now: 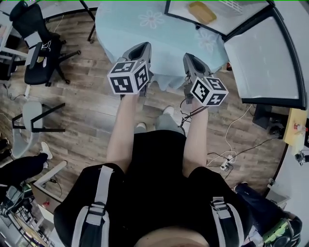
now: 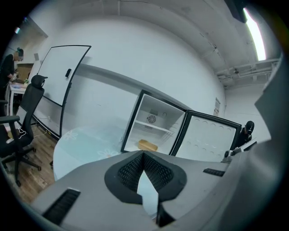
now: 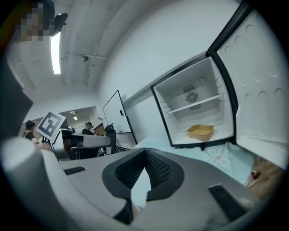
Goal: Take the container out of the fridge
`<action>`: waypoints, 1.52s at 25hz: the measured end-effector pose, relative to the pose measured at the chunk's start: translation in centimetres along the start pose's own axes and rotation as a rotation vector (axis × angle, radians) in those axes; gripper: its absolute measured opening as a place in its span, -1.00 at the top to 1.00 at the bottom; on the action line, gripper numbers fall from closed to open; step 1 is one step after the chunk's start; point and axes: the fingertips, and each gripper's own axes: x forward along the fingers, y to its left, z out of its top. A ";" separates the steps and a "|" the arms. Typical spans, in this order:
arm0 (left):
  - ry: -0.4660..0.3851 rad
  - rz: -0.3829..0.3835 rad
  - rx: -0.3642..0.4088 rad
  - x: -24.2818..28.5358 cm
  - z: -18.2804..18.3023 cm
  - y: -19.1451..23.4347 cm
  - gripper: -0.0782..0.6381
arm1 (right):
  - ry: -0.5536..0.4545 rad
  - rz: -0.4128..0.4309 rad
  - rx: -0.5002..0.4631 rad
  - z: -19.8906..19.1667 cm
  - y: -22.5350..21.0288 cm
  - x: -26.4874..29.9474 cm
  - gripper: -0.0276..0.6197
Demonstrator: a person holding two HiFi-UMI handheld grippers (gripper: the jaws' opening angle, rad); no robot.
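The round table under a pale blue flowered cloth (image 1: 145, 29) carries a small white fridge (image 3: 180, 97), door open, at one o'clock from both tools. A shallow tan plastic container (image 3: 200, 131) sits on the fridge floor. The left gripper (image 2: 143, 155) and right gripper (image 3: 145, 153) are closed, empty and well short; recommend spreading one's jaws before reaching in, then clamping the near rim.

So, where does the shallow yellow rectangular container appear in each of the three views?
Head view: the shallow yellow rectangular container is at the top edge, right of centre, inside the fridge.
Left gripper view: near the centre, on the fridge floor.
Right gripper view: right of centre, on the fridge floor.
Shared landmark: the open white fridge door, on the container's right in every view.
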 end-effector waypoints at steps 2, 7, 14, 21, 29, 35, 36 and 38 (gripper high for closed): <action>-0.003 -0.031 0.013 2.5 0.9 -2.5 0.76 | -0.016 -0.035 0.011 2.0 -3.6 -0.4 0.90; -0.043 -0.129 0.060 7.4 4.6 -8.0 0.76 | -0.052 -0.092 0.016 7.3 -10.7 -0.3 0.90; -0.026 -0.048 0.030 11.4 5.1 -5.7 0.76 | 0.000 0.023 -0.021 7.8 -11.3 5.0 0.90; -0.020 -0.099 0.040 16.4 7.8 -3.5 0.76 | -0.031 -0.056 0.006 10.2 -14.5 9.7 0.90; 0.033 -0.220 0.062 22.3 10.1 -1.5 0.76 | -0.053 -0.140 -0.008 12.5 -14.5 15.0 0.90; 0.102 -0.279 0.030 25.1 8.0 -0.5 0.76 | -0.012 -0.258 -0.002 10.3 -16.6 15.1 0.90; 0.111 -0.285 0.029 25.5 7.6 -0.8 0.76 | -0.012 -0.292 0.006 10.2 -17.7 14.5 0.90; 0.127 -0.293 0.030 26.3 7.1 -1.3 0.76 | -0.029 -0.349 0.030 10.4 -19.8 13.5 0.90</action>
